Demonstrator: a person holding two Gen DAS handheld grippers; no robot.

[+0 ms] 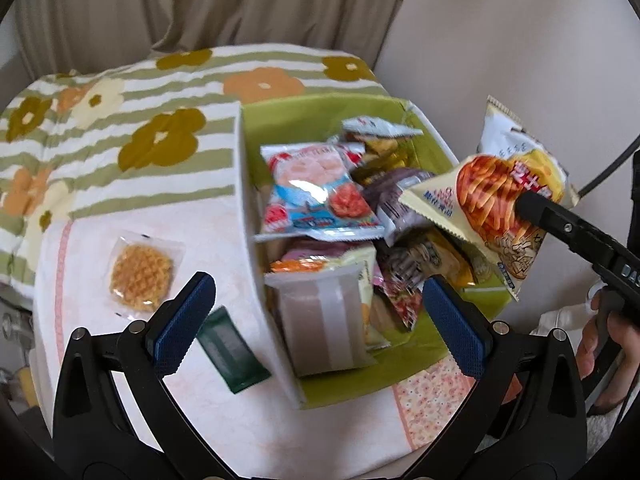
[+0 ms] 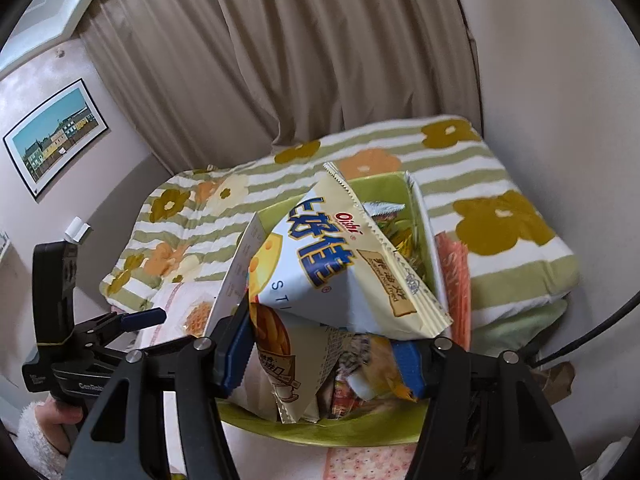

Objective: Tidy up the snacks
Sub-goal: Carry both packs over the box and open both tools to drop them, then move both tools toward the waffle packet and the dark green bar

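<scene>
A green-lined box [image 1: 256, 176] full of several snack packs stands on the table. My right gripper [image 2: 324, 354] is shut on a pale yellow Oishi chip bag [image 2: 336, 268] and holds it over the box's right side; the bag also shows in the left wrist view [image 1: 496, 204]. My left gripper [image 1: 316, 320] is open and empty, hovering above the box's near left wall. A wrapped waffle cookie [image 1: 140, 276] and a dark green packet [image 1: 230, 350] lie on the table left of the box.
The table has a pale pink cloth [image 1: 224, 420]. A flowered striped blanket [image 1: 120, 120] lies behind it, with a beige curtain [image 1: 240, 4] and a white wall [image 1: 520, 40] beyond. A framed picture [image 2: 56, 136] hangs at left.
</scene>
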